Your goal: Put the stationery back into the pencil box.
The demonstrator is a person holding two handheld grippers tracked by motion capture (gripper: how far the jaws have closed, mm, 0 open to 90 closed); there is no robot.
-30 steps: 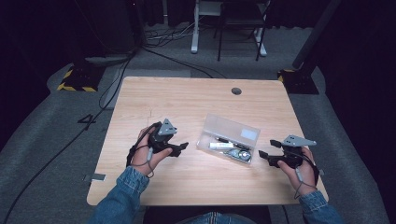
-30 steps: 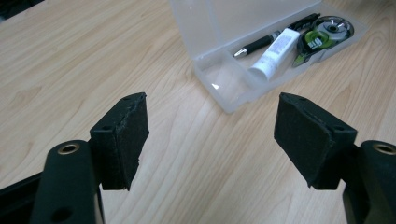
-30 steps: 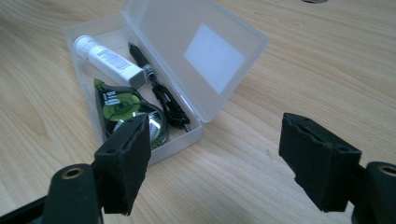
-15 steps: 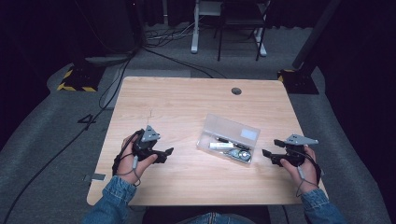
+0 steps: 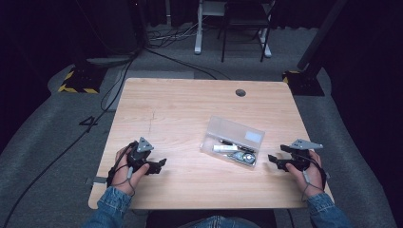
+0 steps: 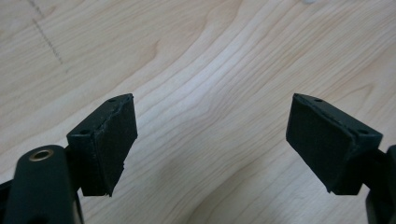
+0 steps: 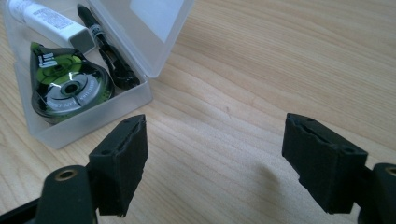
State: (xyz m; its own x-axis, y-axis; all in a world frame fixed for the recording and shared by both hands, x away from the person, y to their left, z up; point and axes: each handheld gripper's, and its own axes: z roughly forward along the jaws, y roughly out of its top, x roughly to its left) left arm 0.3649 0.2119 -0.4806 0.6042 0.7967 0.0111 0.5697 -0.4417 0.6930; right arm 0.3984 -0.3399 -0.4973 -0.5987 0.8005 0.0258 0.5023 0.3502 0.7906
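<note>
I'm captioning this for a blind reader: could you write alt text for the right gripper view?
An open clear plastic box lies on a wooden table, holding a green tape roller, a white tube and a black pen. The right claw hangs open beside it, holding nothing.

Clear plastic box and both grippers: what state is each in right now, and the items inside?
Clear plastic box: lid open, lying flat on the table.
Tape dispenser: lying in the box.
White tube: lying in the box.
Black pen: lying in the box.
Left gripper: open, empty, jaws just been opening.
Right gripper: open, empty, beside the box.
</note>
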